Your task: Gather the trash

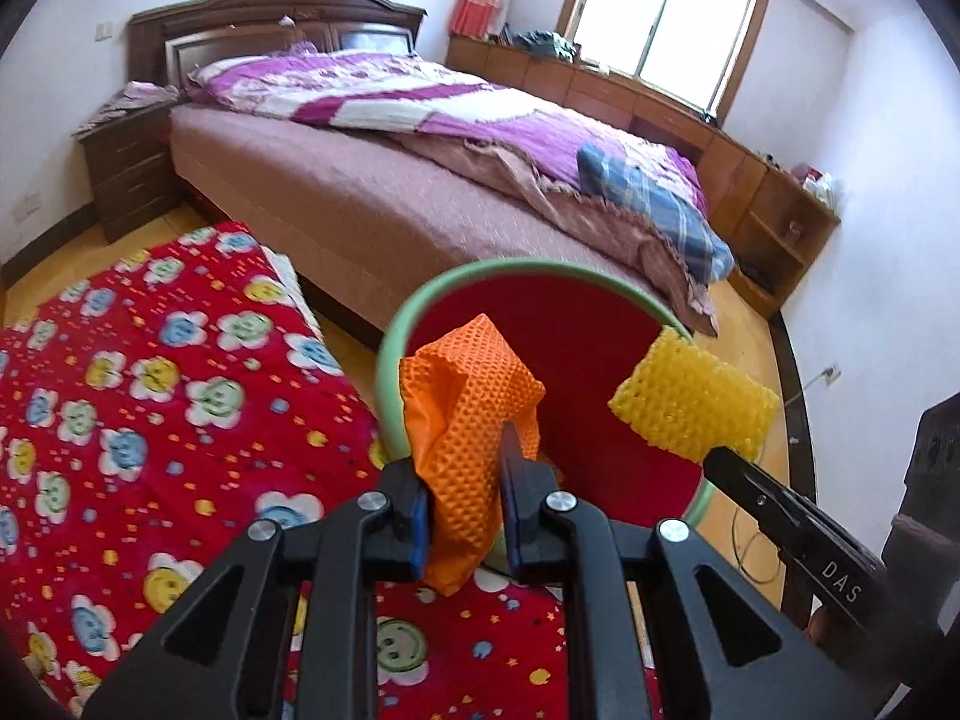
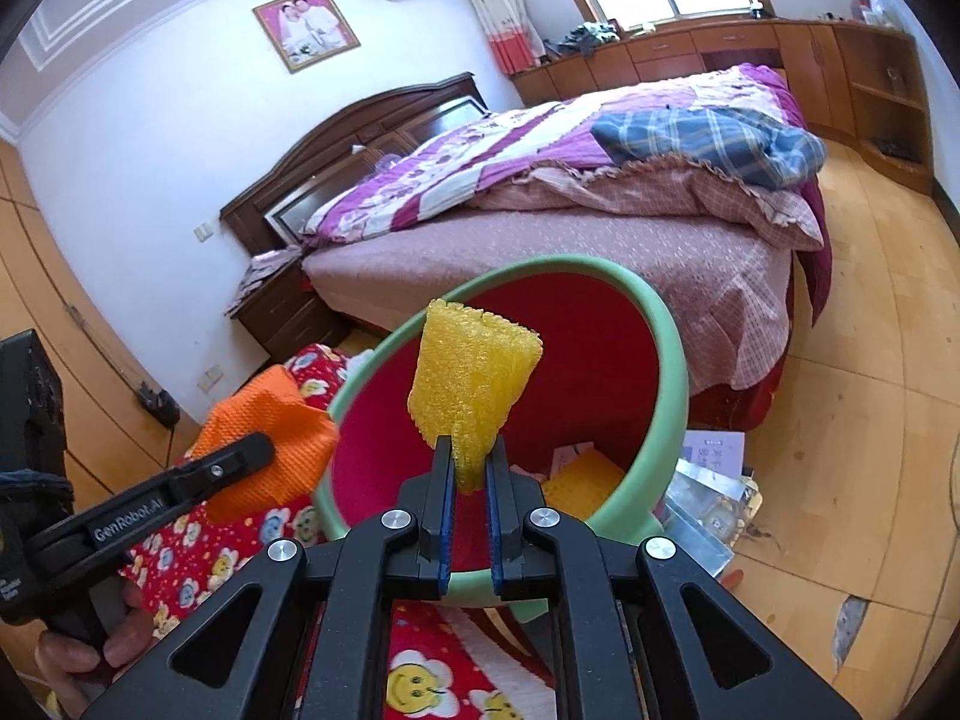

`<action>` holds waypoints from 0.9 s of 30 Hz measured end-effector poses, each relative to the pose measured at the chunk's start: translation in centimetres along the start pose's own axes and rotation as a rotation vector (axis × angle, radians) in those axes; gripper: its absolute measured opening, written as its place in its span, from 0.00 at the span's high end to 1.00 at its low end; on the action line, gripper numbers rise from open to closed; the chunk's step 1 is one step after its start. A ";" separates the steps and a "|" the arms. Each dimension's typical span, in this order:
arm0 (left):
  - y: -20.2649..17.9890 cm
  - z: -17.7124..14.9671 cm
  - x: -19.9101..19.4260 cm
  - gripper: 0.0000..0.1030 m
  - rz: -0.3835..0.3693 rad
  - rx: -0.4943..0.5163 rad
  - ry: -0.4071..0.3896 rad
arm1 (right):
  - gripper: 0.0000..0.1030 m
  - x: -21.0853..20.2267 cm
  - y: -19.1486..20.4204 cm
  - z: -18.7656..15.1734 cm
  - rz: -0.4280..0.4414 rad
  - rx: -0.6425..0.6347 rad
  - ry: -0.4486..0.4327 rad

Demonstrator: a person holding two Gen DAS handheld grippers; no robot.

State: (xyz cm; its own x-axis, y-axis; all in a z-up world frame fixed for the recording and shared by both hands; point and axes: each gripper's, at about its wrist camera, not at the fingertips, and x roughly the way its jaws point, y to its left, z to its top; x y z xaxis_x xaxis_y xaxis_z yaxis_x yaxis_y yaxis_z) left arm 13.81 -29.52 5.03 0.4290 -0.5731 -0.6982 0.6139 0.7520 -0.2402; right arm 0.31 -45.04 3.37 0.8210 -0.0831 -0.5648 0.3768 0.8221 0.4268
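Now both tongs clamped, left tongs (image 1: 462, 516) on orange foam net (image 1: 474, 414), right tongs (image 2: 471, 480) on yellow foam net (image 2: 471, 378), probably light, soft, best pinched at bunched end.

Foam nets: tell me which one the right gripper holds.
The yellow foam net, pinched in the right gripper over the green bin. The orange foam net sits in the left gripper.

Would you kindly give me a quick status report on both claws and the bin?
Left claw shut on orange foam net. Right claw shut on yellow foam net. Both over green bin, papers already inside. Nothing blocking.
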 end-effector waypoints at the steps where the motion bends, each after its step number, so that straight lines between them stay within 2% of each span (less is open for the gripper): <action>1: -0.1 -0.1 0.4 0.81 -0.004 0.003 0.013 | 0.90 0.2 -0.1 0.0 -0.002 -0.001 0.004; 3: -0.1 -0.3 0.9 0.71 -0.014 0.002 0.030 | 0.89 0.4 -0.4 -0.2 -0.008 0.000 0.011; 6: -0.3 -0.6 0.9 0.62 -0.022 0.008 0.029 | 0.85 0.6 -0.6 -0.4 -0.008 0.001 0.022; 9: -0.4 -0.6 0.3 0.62 -0.009 0.019 0.014 | 0.75 0.7 -0.7 -0.4 -0.004 0.012 0.028; 15: 0.4 -0.8 -1.5 0.62 0.017 0.002 -0.001 | 0.71 -0.2 0.1 -0.5 0.009 -0.004 0.022; 19: 1.2 -1.3 -2.9 0.62 0.036 -0.015 -0.009 | 0.60 -1.1 1.3 -0.7 0.019 -0.026 0.016; 27: 2.5 -2.7 -6.6 0.62 0.095 -0.042 -0.038 | 0.49 -2.8 4.4 -1.6 0.042 -0.096 0.008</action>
State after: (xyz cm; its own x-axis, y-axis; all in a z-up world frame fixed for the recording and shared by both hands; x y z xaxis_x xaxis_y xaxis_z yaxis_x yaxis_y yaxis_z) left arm 10.70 -22.97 7.17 0.5091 -0.5102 -0.6932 0.5412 0.8160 -0.2030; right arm -1.03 -40.29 5.69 0.8317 -0.0435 -0.5535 0.2990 0.8751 0.3805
